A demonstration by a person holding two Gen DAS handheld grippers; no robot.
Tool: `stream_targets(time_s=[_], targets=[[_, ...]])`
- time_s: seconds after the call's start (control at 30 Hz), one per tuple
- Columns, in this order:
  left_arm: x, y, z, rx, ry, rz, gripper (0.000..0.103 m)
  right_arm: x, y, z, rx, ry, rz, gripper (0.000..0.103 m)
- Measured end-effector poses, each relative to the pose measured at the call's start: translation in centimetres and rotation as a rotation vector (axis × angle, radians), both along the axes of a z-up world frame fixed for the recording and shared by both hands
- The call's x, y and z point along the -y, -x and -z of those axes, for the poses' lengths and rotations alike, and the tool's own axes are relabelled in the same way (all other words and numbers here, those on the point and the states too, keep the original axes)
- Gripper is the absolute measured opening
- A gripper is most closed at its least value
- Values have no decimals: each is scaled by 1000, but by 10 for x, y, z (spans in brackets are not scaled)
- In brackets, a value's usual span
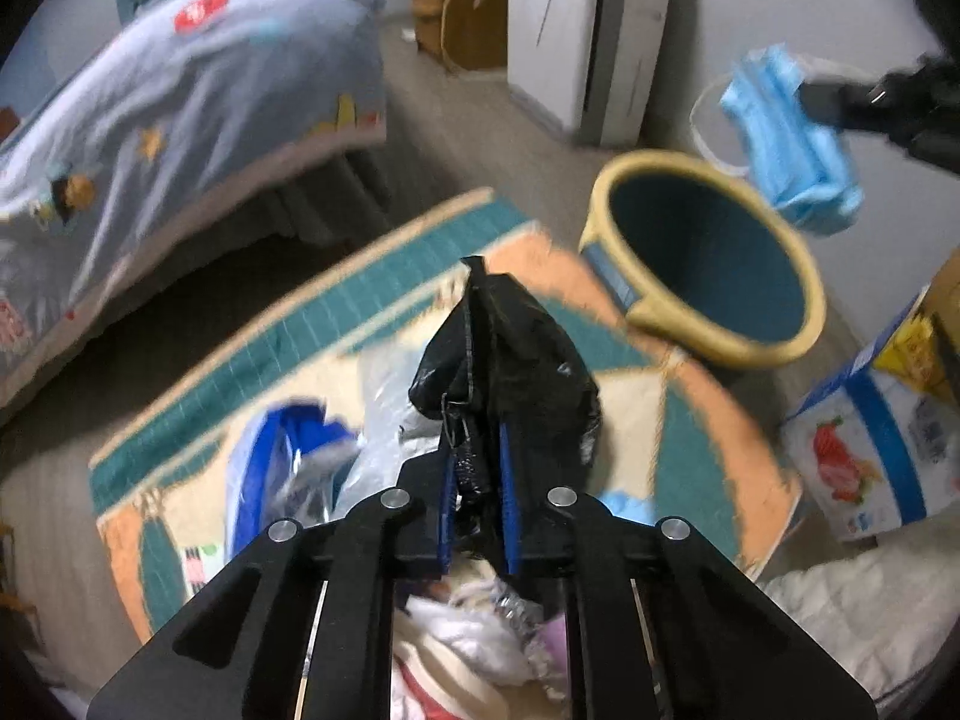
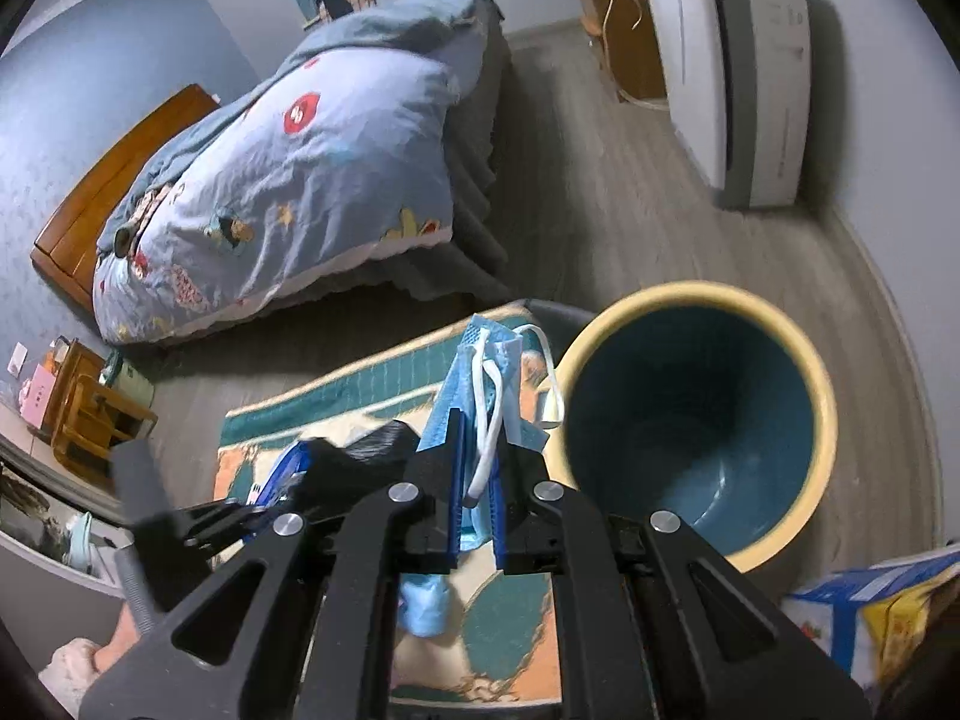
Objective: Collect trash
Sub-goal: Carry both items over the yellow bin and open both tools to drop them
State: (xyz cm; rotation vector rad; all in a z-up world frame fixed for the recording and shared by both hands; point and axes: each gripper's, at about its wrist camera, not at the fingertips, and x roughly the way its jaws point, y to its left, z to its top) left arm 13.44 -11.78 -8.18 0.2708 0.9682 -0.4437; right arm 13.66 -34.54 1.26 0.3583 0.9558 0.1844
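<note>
My left gripper (image 1: 477,450) is shut on the black trash bag (image 1: 510,354) and holds its edge up over the rug; wrappers and tissues (image 1: 474,630) show in the bag below the jaws. My right gripper (image 2: 477,450) is shut on a blue face mask (image 2: 480,372) with white ear loops, just left of the bin's rim. The bin (image 2: 696,414) is teal inside with a cream rim and looks empty. In the left wrist view the mask (image 1: 786,138) hangs from the right gripper (image 1: 840,99) above the bin (image 1: 708,258).
A patterned teal and orange rug (image 1: 384,312) lies under the bag. A bed with a blue quilt (image 2: 288,180) stands to the left. A white appliance (image 2: 732,72) is by the far wall. A printed box (image 1: 864,456) sits at the right. A blue package (image 1: 270,468) lies on the rug.
</note>
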Motion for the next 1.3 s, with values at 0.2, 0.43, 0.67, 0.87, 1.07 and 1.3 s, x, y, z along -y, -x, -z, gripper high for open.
stream_targets(time_s=[0.2, 0.43, 0.67, 0.87, 1.07, 1.3], targets=[[27, 7, -51, 130, 72, 22, 13, 38, -10, -1, 25, 20, 86, 7], [94, -5, -53, 93, 107, 92, 13, 80, -16, 22, -24, 56, 210, 7], [139, -31, -22, 24, 142, 102, 23, 112, -13, 41, -71, 63, 293, 7], [145, -39, -19, 49, 145, 85, 73, 118, -15, 40, -70, 63, 300, 18], [134, -36, -28, 69, 129, 50, 86, 116, -13, 37, -55, 63, 299, 70], [90, -21, -56, 115, 115, -8, 92, 89, -16, 22, -16, 86, 237, 96]])
